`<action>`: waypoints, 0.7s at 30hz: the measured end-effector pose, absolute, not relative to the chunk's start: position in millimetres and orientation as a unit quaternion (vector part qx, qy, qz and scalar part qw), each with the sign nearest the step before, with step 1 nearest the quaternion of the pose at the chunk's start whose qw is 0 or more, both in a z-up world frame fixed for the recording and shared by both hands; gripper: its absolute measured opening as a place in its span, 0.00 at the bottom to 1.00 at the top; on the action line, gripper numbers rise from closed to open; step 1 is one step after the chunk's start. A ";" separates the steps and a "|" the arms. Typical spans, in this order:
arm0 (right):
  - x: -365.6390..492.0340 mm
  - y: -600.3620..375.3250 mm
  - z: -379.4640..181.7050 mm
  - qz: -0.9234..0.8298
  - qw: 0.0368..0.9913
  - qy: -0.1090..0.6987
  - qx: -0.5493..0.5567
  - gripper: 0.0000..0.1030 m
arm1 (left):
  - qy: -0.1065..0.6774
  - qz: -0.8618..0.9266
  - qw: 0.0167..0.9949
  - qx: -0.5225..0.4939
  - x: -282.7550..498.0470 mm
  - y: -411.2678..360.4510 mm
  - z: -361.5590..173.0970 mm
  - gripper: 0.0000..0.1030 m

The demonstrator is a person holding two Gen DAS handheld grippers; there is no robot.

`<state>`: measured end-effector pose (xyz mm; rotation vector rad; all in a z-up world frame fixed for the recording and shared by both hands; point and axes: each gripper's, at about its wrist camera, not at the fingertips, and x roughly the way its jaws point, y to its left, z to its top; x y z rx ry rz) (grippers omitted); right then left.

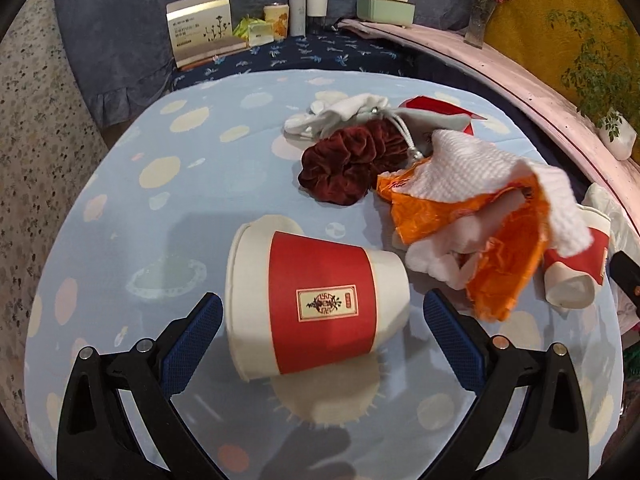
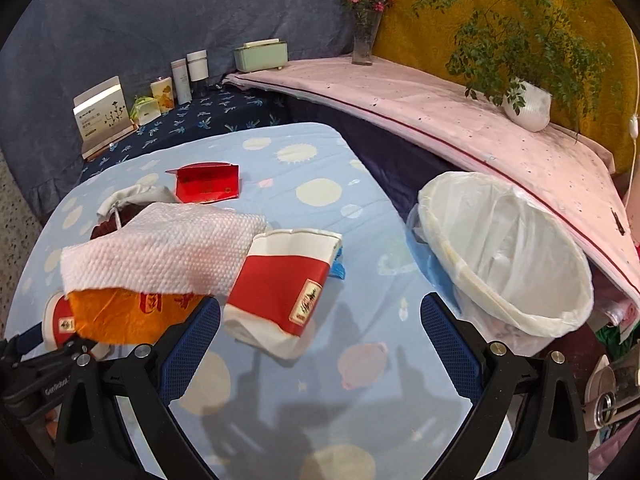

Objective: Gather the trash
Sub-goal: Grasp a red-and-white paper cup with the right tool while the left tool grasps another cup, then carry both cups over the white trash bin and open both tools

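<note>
A red-and-white paper cup (image 1: pixel 316 300) lies on its side on the blue spotted cloth (image 1: pixel 160 208), between the open fingers of my left gripper (image 1: pixel 322 312). A second, crushed cup (image 2: pixel 280 284) lies in front of my open, empty right gripper (image 2: pixel 320 316); it also shows in the left wrist view (image 1: pixel 576 264). A white paper towel (image 2: pixel 164 252) lies over an orange wrapper (image 2: pixel 124 316). They also show in the left wrist view: the towel (image 1: pixel 480 168), the wrapper (image 1: pixel 500 248). A white lined trash bin (image 2: pixel 508 252) lies tilted at the right.
A dark red scrunchie (image 1: pixel 344 168), a white drawstring pouch (image 1: pixel 344 116) and a red card (image 2: pixel 208 182) lie further back. Boxes and bottles (image 1: pixel 296 12) line the back. A pink-covered ledge (image 2: pixel 440 112) holds a vase (image 2: pixel 366 36) and a potted plant (image 2: pixel 528 104).
</note>
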<state>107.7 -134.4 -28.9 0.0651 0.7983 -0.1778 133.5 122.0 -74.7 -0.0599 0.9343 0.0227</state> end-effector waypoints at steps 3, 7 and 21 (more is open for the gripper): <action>122.6 -132.5 -39.7 -0.081 0.912 0.401 0.037 0.89 | 0.459 0.005 0.888 -0.034 140.6 122.1 -82.1 0.93; 134.6 -129.0 -52.2 -0.071 0.906 0.415 0.048 0.78 | 0.467 -0.001 0.883 -0.041 144.4 121.8 -89.9 0.93; 121.9 -120.3 -53.9 -0.021 0.906 0.416 0.077 0.21 | 0.440 -0.022 0.897 -0.036 128.0 109.3 -71.0 0.78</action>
